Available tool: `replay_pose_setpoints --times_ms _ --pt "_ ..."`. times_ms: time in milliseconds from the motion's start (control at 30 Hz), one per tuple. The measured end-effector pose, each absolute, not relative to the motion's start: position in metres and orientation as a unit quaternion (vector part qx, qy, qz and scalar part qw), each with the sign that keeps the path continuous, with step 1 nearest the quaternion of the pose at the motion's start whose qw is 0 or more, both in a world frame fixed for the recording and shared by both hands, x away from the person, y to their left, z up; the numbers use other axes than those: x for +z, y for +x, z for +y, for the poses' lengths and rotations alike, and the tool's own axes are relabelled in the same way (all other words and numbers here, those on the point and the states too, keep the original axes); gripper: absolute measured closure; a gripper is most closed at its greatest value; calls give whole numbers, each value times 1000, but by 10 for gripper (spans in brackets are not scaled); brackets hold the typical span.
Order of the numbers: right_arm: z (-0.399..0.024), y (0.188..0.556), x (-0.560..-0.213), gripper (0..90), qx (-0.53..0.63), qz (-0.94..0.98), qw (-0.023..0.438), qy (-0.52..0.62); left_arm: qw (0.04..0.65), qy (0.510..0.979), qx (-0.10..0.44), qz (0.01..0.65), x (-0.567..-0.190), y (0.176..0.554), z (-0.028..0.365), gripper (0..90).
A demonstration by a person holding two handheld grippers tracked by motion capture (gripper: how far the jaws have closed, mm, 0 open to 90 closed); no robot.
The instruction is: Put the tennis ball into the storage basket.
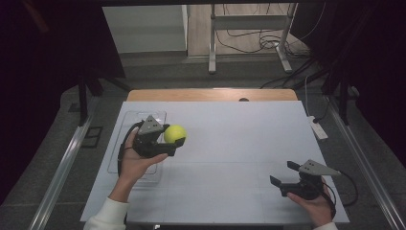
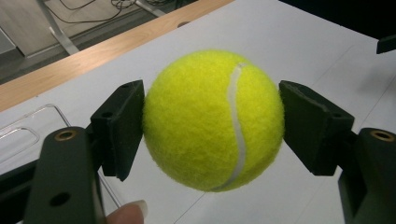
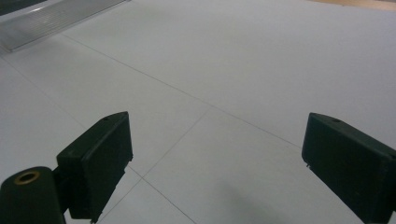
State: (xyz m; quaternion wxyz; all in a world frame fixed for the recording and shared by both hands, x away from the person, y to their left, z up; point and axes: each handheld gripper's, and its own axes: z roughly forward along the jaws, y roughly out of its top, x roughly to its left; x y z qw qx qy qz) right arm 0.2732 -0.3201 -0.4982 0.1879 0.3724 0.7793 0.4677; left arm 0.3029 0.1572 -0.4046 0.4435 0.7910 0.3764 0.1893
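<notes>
One tennis ball (image 1: 175, 133), left-centre of frame, clamped between left gripper (image 1: 173, 142) pads above the white table (image 1: 239, 143). One clear tray (image 1: 125, 125) beside it. Right gripper (image 1: 283, 175), lower right, jaws wide apart, holding nothing.

Looking fuzzy and matt: the yellow-green felt tennis ball (image 2: 212, 119), crossed by a smooth, pale rubbery seam. Pressing into that nap on both sides: the flat black pads of the left gripper (image 1: 165, 142), appearing as dull, slightly grainy plastic with brass-coloured inserts. Showing the same matt black plastic: the right gripper (image 3: 215, 163). Lying smooth and faintly sheened: the white table sheet (image 1: 239, 143), edged by pale bare wood (image 1: 210, 95). Gleaming glossy and transparent: the clear plastic tray (image 1: 125, 125).
</notes>
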Motion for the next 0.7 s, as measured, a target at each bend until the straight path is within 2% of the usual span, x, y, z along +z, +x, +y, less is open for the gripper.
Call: replay_pose_setpoints --times_ms 700 --pt "-320 273 -498 89 467 780 187 373 453 773 201 397 -404 305 172 268"
